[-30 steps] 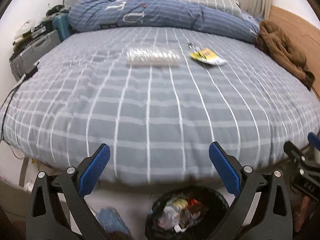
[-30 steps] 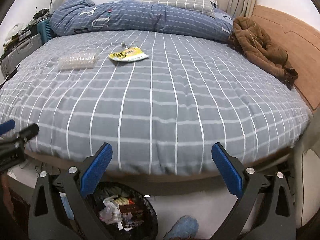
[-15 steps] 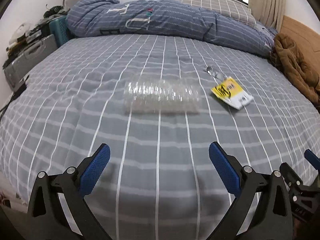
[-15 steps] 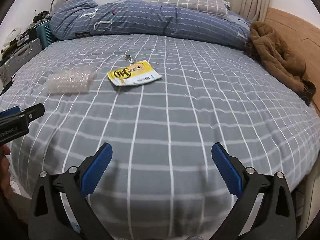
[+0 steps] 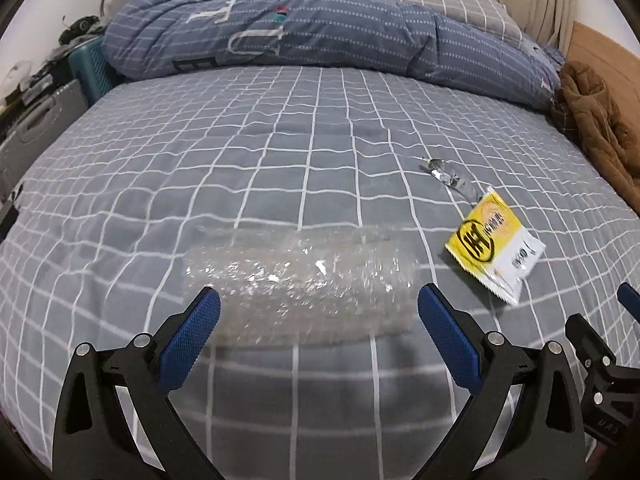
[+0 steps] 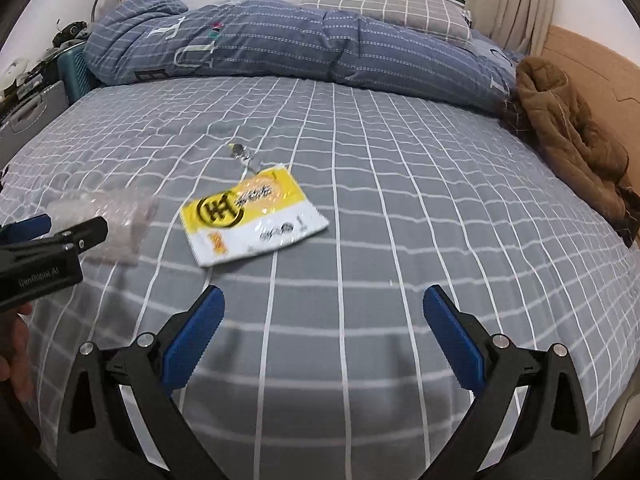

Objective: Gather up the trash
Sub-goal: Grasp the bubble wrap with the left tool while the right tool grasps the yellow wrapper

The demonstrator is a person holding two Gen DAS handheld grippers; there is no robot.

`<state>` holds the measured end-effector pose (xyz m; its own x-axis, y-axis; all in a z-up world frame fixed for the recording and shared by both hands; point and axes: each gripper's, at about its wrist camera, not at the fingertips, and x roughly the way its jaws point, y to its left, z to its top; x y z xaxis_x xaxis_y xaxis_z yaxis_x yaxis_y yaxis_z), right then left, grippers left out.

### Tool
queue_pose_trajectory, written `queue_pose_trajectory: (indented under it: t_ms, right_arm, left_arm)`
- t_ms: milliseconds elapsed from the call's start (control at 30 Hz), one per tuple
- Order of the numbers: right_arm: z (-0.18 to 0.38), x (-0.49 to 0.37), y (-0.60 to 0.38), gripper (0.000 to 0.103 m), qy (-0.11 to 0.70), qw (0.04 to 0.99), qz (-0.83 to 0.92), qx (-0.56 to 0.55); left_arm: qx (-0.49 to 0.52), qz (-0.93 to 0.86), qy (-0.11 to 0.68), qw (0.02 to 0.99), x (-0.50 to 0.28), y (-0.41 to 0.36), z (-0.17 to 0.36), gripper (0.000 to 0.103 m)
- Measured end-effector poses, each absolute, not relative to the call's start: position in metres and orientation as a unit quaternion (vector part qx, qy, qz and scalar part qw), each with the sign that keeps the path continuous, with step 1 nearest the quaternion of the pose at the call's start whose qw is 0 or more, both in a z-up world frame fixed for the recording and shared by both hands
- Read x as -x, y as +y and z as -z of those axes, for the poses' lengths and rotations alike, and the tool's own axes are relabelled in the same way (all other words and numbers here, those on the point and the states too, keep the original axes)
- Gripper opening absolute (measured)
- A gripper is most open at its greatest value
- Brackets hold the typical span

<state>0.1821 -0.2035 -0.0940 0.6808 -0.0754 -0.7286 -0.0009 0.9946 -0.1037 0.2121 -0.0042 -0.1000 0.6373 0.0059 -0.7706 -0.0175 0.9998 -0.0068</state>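
A clear crumpled plastic wrap (image 5: 304, 276) lies on the grey checked bed, just ahead of my open left gripper (image 5: 318, 316), whose blue pads flank its near edge. To its right lies a yellow and white snack packet (image 5: 494, 250), with a small clear wrapper scrap (image 5: 448, 172) behind it. In the right wrist view the same packet (image 6: 252, 218) lies ahead and left of my open right gripper (image 6: 320, 316), the scrap (image 6: 242, 154) beyond it, and the plastic wrap (image 6: 108, 216) at far left behind the left gripper's tip.
A rolled blue duvet (image 5: 320, 36) and a checked pillow (image 6: 384, 4) lie across the bed's far side. A brown jacket (image 6: 568, 136) is heaped at the right by the wooden headboard (image 6: 592, 64). Cases and clutter (image 5: 36, 92) stand left of the bed.
Both grippers have moved forward from the foot of the bed, over the mattress, toward the trash. The bin on the floor has dropped out of view. Both stay open.
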Motion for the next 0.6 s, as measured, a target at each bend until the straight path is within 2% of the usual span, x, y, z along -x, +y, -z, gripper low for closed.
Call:
queue_pose_trajectory:
  t_ms: [267,467,600]
  right_arm:
    - [0.098,-0.222,-0.197,0.096,0.405,0.913,0.008,0.053]
    - [0.103,-0.242,-0.187,0.096,0.413,0.909,-0.005,0.055]
    - [0.106,-0.255,-0.180,0.096,0.418,0.907,-0.015,0.053]
  left_arm:
    - [-0.009,-0.009,0.442,0.897,-0.250,-0.006,0.120,0.095]
    - [-0.040,-0.012,0.451,0.891,-0.266,-0.012,0.136,0.083]
    - [-0.036,-0.008,0.447,0.894,-0.266,-0.010,0.134,0.069]
